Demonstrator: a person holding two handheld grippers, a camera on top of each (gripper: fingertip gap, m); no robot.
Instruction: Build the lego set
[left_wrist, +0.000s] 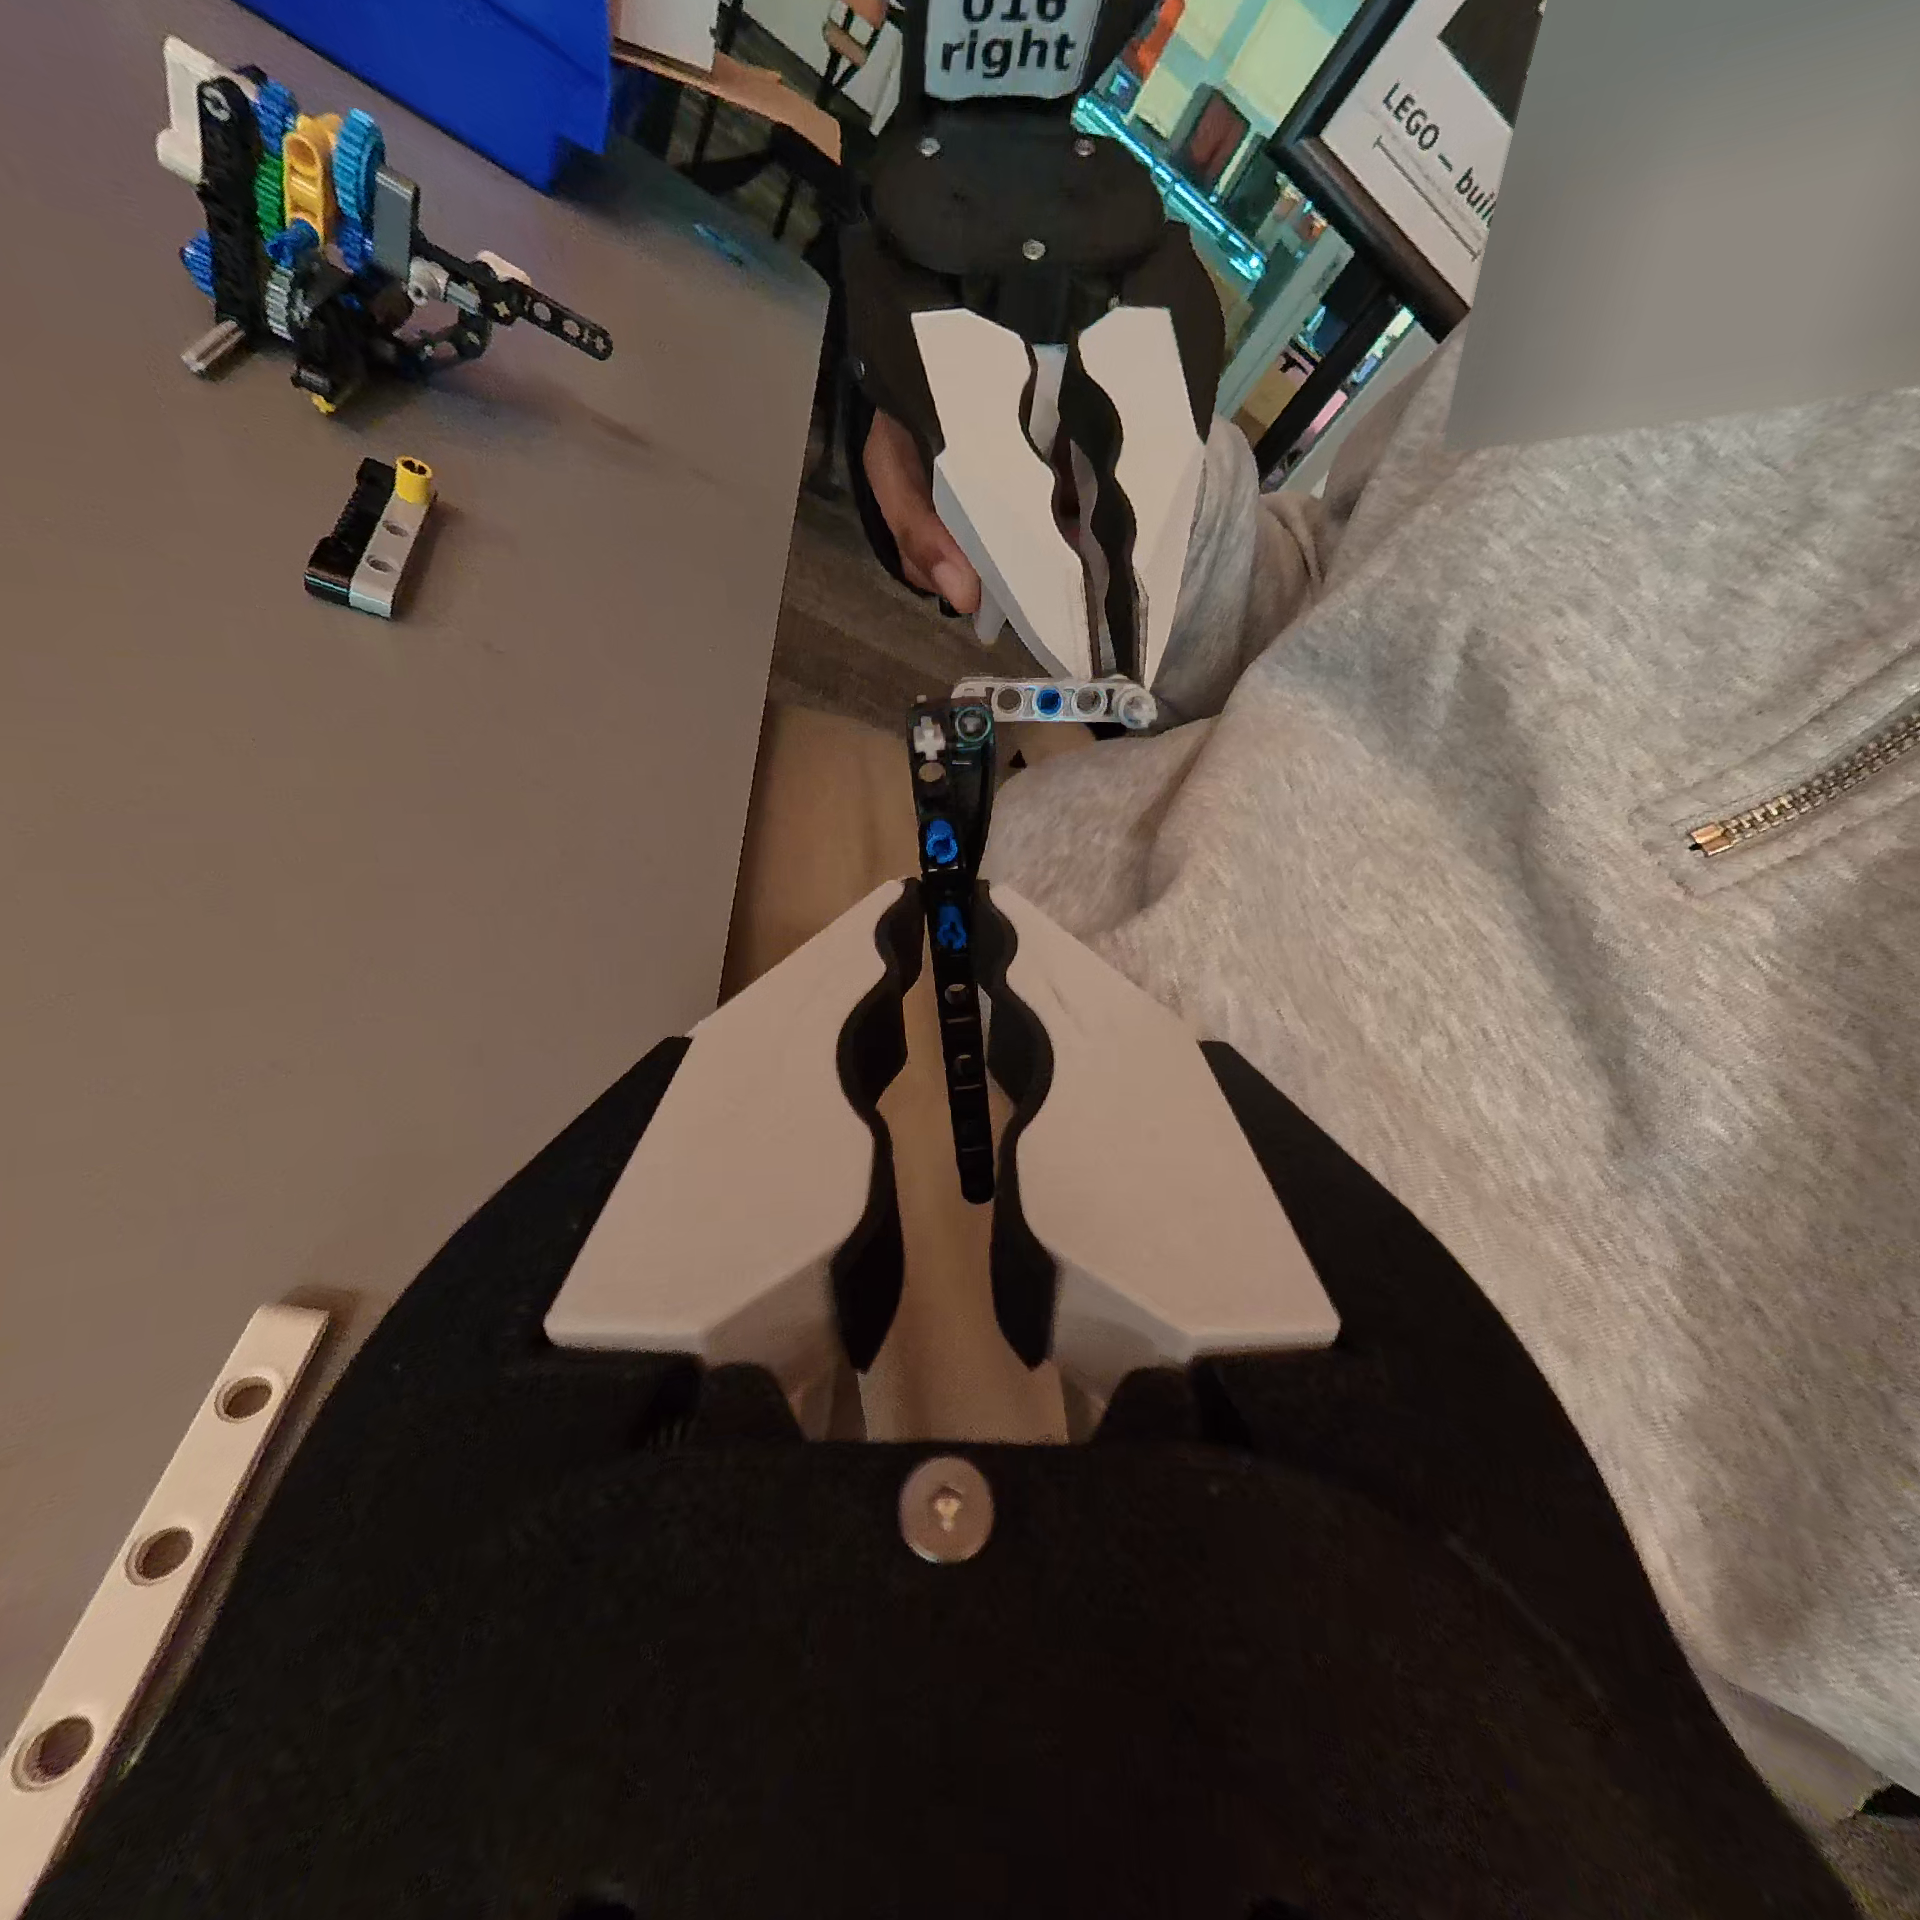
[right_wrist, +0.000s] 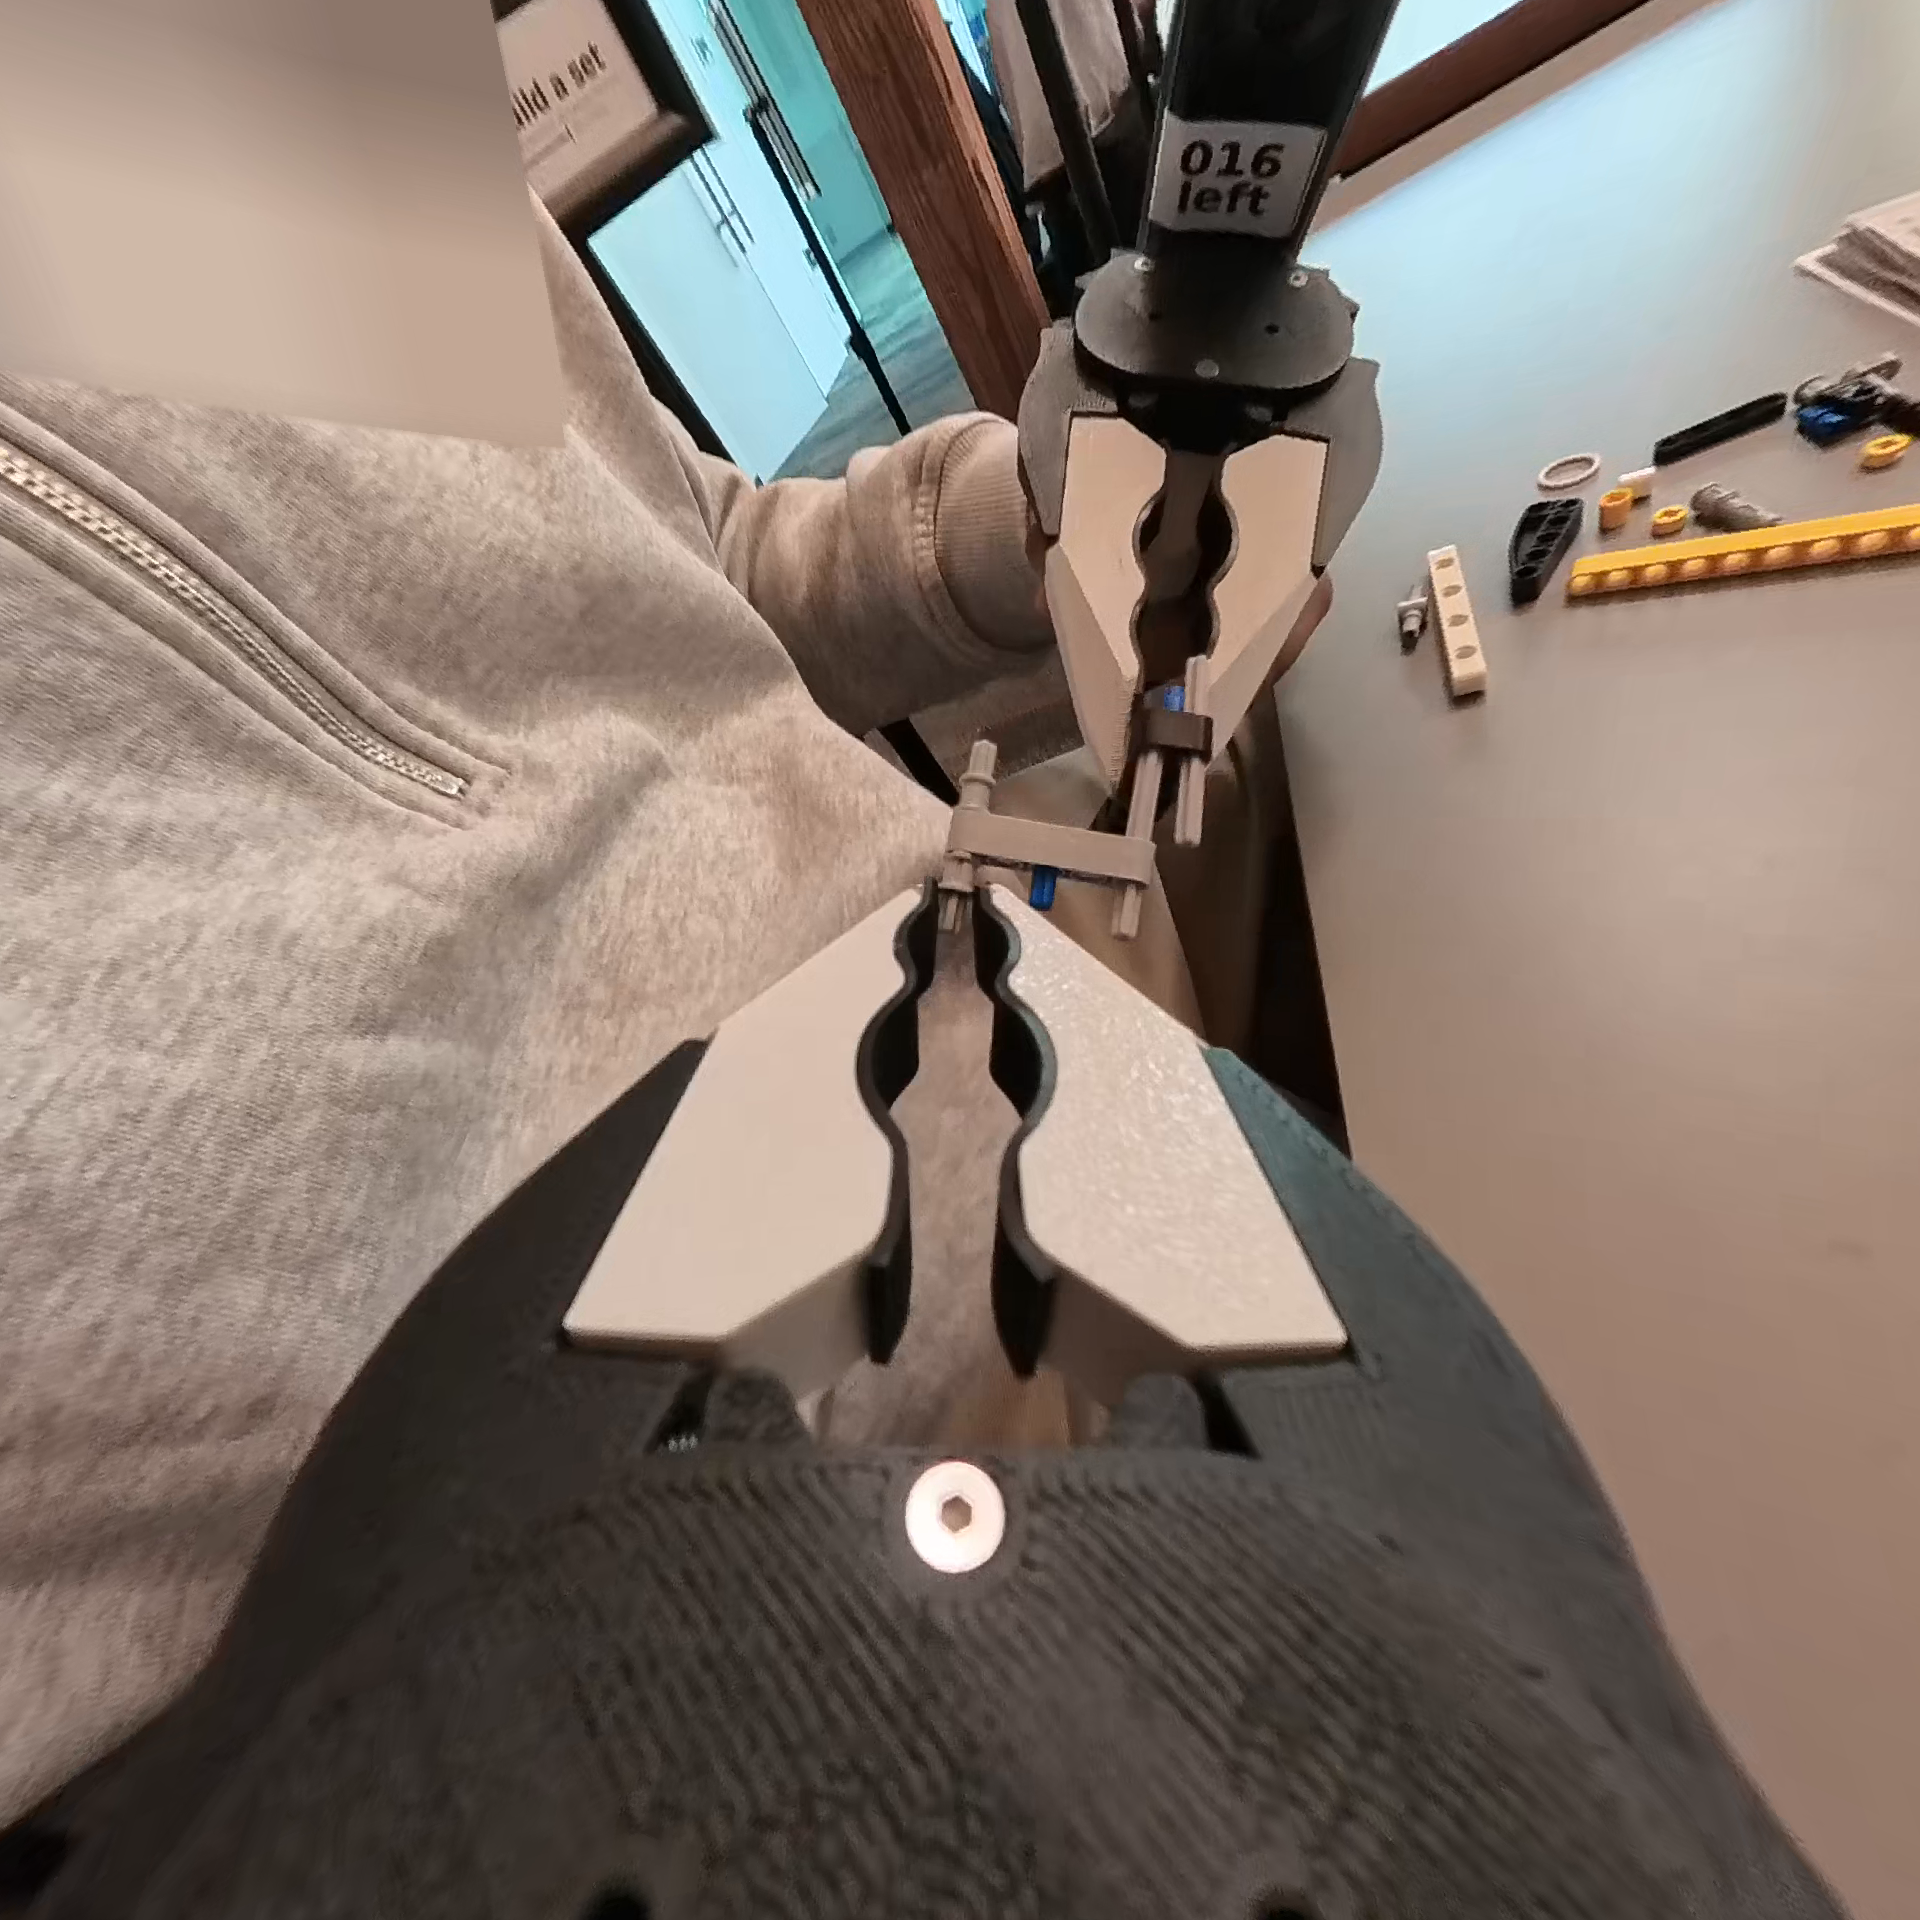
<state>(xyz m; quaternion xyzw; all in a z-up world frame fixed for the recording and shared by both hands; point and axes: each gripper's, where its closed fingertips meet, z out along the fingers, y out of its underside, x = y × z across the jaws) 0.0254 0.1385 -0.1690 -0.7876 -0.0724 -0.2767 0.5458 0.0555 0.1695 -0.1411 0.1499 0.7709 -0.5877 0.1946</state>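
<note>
Black and studded with blue pins, a long lego beam (left_wrist: 951, 997) runs lengthwise between the fingers of the left tongs (left_wrist: 948, 894), which are pinching it near their tips, held out off the edge of the worktop (left_wrist: 364, 831) over the person's lap. At the beam's far end a short grey beam (left_wrist: 1049, 701) with a blue pin in one hole joins it at a right angle, and the right tongs (left_wrist: 1101, 665) come in from straight ahead, tips at that grey piece. Seen from the right wrist camera, the right tongs (right_wrist: 961, 899) are pressed together on a thin grey axle (right_wrist: 975, 831) that passes through the grey beam's end, while the left tongs (right_wrist: 1164, 717) face them from beyond, holding the other part of the same small assembly. To the left of the left tongs, on the worktop, stands a built model (left_wrist: 301, 239) of black, blue, green and yellow gears and beams, with a small black, grey and yellow block (left_wrist: 372, 540) nearer. To the right of the right tongs lie loose parts, among them a long yellow beam (right_wrist: 1745, 556) and a short white beam (right_wrist: 1455, 634). A grey zip sweatshirt (left_wrist: 1507, 935) fills the other side.
</note>
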